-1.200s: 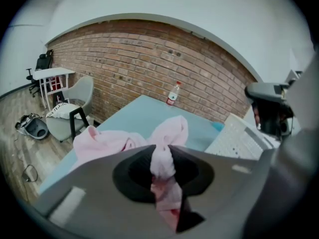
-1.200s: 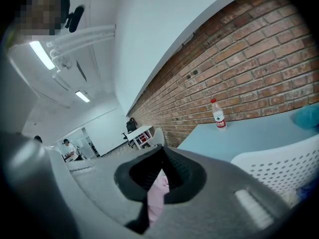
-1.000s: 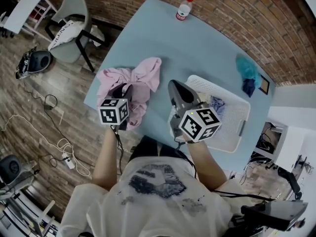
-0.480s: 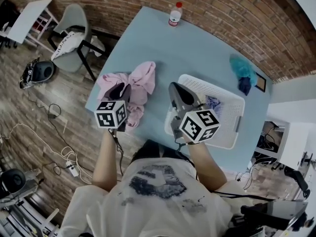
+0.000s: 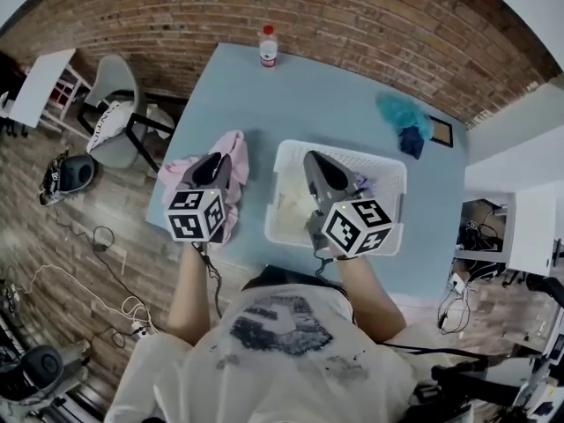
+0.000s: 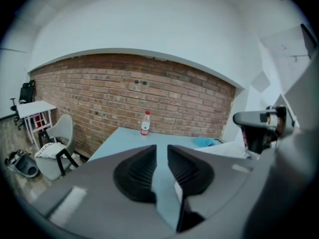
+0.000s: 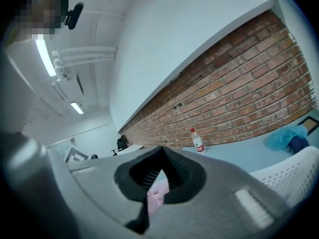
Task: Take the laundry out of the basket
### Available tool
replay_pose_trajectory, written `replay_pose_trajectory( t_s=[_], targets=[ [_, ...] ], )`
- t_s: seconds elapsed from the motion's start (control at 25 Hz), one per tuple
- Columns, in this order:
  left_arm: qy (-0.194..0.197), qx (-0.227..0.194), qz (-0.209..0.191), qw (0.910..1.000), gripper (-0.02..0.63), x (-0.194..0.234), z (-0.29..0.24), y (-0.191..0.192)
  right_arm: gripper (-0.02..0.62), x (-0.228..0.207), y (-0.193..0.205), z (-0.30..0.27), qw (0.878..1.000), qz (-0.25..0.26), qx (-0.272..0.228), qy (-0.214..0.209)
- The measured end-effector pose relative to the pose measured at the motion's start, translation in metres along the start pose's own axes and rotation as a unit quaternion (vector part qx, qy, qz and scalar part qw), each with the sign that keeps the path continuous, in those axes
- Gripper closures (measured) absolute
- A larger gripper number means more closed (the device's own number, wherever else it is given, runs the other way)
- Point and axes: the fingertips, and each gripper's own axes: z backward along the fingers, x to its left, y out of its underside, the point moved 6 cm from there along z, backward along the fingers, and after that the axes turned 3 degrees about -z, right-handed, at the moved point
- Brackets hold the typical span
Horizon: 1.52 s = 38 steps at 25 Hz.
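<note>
Over the blue surface (image 5: 335,95), head view: the white basket (image 5: 352,154) holds a small patterned garment (image 5: 371,183) beside the right tongs (image 5: 319,167). A pink garment (image 5: 231,159) lies outside, under the left tongs (image 5: 211,167).

Left gripper view: tongs slightly apart, empty.

Right gripper view: tongs together, empty.

The patterned garment is probably light and limp; pinch a raised fold.

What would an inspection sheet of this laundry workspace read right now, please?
Surface: light blue table.
Job's things: white laundry basket on the table; pink garment on the table left of it; bluish cloth in the basket, partly hidden.
Clutter: water bottle at far edge; teal cloth and dark blue cloth far right.
Grippers: left gripper jaws slightly apart, empty; right gripper jaws together, empty.
Cables: loose cables on the floor.
Surroundings: brick wall, grey chair.
</note>
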Motion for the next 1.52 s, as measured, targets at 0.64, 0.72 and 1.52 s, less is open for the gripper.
replay_pose_trajectory(
  t_s=[0.64,0.72,1.52],
  targets=[
    [0.089,-0.043,-0.072,0.9925,0.615,-0.167,-0.037,-0.054,0.598,-0.079,-0.061,0.125,0.995,0.012,-0.071,0.069],
    [0.098,-0.047,-0.078,0.991,0.617,-0.187,-0.04,-0.056,0.597,-0.087,-0.064,0.139,0.994,0.014,-0.074,0.076],
    [0.122,-0.034,-0.084,0.9884,0.618,-0.239,-0.059,-0.051,0.597,-0.118,-0.066,0.173,0.993,0.007,-0.074,0.092]
  ],
)
